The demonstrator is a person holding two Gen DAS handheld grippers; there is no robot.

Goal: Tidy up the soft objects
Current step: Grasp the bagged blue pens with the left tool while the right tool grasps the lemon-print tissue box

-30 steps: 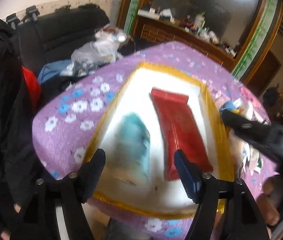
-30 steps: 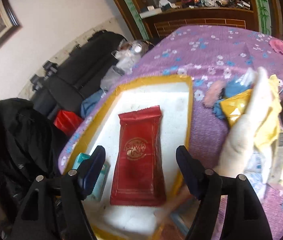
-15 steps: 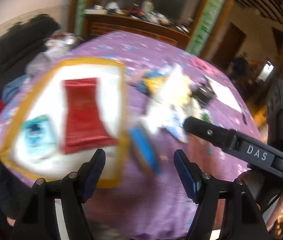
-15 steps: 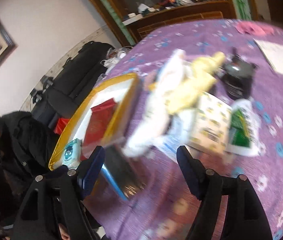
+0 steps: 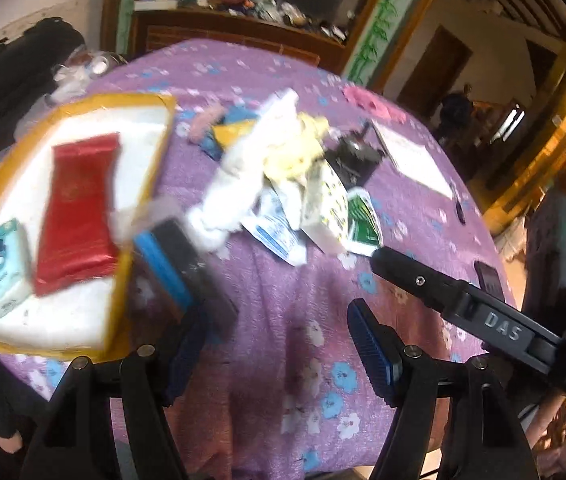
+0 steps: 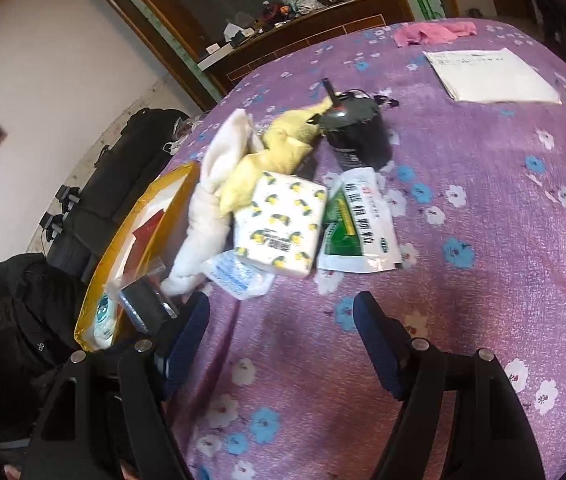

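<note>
1. The next candidates are in the pile of soft objects (image 6: 267, 208). The lemon-print tissue pack (image 6: 279, 226) lies ahead of the right gripper (image 6: 281, 336) and slightly to its left, roughly in line with the gap between the jaws. Its long axis tilts a little from the line of the fingers.
2. Touching that pack on its left is a white rolled cloth (image 6: 211, 208), whose long axis runs away from the gripper toward the far side, with a yellow cloth (image 6: 271, 152) draped over its far half. A green-and-white sachet (image 6: 357, 228) lies just beside the pack on its right.
3. From the left gripper (image 5: 273, 344) the same pile sits ahead and a little right of centre, farther off than it is from the right one. By my judgement the right hand is nearer and better lined up for the pack.
4. Both grippers hang spread wide above the purple floral tablecloth (image 6: 483, 240), with nothing between the fingers.
5. The gold-rimmed tray (image 5: 139, 184), the likely destination, lies ahead-left of both grippers. It already holds a red packet (image 5: 77, 208) and a teal tissue pack (image 5: 3, 268), side by side.
6. A dark, blue-edged flat object (image 5: 179, 256) lies just beside the tray's near corner, too blurred to identify.
7. A black cup (image 6: 357, 132) stands behind the pile, touching the yellow cloth. I would reach low to avoid it.
</note>
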